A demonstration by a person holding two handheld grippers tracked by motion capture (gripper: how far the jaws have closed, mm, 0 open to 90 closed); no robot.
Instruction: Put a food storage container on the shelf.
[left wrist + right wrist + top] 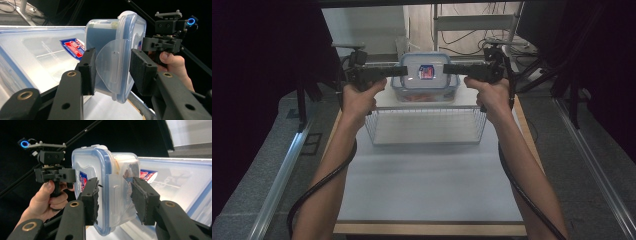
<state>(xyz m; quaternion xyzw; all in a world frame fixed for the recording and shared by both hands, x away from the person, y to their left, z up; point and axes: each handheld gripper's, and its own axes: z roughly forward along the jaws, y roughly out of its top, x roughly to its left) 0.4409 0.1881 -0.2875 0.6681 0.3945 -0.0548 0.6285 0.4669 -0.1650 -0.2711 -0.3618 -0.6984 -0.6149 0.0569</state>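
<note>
A small clear container with a blue-rimmed lid [426, 75] hangs on edge between my two grippers, its labelled lid turned toward the person. My left gripper [404, 71] comes in from the left and is shut across one end [110, 40]; one pad sits on the base and latch flap, the other on the lid. From the right, my right gripper [447, 68] is shut across the other end [95, 162] in the same way. Something pale shows inside. In each gripper view the other hand and its gripper show behind the container.
A larger clear box with a blue-rimmed lid [452, 92] stands just behind and below the held container, with red things inside; its labelled lid [37, 50] [180, 175] lies flat. A wire basket [427, 125] stands in front of it on the white table [427, 185].
</note>
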